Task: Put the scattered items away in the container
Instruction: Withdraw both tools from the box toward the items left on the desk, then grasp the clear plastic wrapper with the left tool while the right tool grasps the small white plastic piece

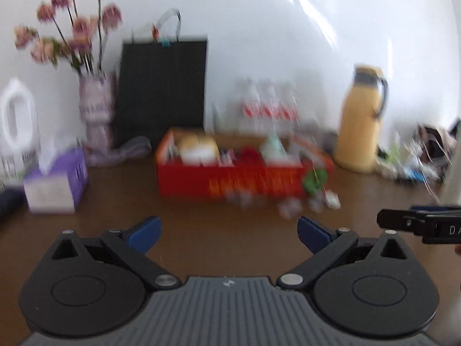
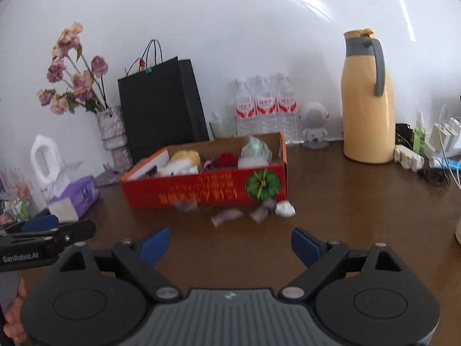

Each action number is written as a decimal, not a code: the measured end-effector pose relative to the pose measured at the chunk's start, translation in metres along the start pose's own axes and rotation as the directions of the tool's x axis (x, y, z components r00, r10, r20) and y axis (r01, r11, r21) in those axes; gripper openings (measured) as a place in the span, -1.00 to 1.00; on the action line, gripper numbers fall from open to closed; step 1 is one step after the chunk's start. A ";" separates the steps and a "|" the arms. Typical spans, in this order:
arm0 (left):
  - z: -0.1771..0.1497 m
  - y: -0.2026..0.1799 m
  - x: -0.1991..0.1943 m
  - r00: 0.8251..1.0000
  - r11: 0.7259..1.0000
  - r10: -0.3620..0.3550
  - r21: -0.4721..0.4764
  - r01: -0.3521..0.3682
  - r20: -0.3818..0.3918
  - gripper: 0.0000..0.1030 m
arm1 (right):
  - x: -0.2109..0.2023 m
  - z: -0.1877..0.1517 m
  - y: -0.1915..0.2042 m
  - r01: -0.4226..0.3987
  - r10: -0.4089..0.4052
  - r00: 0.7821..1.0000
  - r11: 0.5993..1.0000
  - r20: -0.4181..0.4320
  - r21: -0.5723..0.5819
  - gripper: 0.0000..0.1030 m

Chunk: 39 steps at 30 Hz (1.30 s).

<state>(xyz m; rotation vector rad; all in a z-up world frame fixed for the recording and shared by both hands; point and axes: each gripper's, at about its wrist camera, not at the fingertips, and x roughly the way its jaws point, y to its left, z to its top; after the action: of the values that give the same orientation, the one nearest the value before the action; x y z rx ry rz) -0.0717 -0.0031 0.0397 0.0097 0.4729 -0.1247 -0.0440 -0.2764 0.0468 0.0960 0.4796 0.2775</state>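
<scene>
A red cardboard box (image 2: 207, 190) (image 1: 230, 181) stands on the brown table, holding several items: something yellow, something red, a pale green wrapped thing. In front of it lie a few small wrapped pieces (image 2: 227, 216) and a white crumpled lump (image 2: 285, 209); in the blurred left wrist view they show as pale smears (image 1: 288, 206). My left gripper (image 1: 229, 233) is open and empty, well short of the box. My right gripper (image 2: 230, 246) is open too, nothing between its blue pads (image 2: 155, 245), a short way back from the scattered pieces. Each gripper shows at the other view's edge.
Behind the box stand a black paper bag (image 2: 161, 106), a vase of dried flowers (image 2: 111, 132), water bottles (image 2: 265, 106), a small white figure (image 2: 315, 128) and a yellow jug (image 2: 367, 98). A purple tissue box (image 2: 76, 196) sits left; cables and chargers (image 2: 432, 155) lie right.
</scene>
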 end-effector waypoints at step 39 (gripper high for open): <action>0.064 -0.053 0.209 0.952 0.958 -0.235 0.118 0.261 -0.197 -0.63 | 0.171 0.052 -0.055 0.135 -0.144 0.979 0.989 -0.146 -0.068 -0.08</action>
<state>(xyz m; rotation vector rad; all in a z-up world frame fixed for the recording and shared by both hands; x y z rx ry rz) 0.1352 -0.0829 0.0025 0.1029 0.6453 -0.4089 0.1392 -0.2813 0.0087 -0.0155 0.6255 0.1613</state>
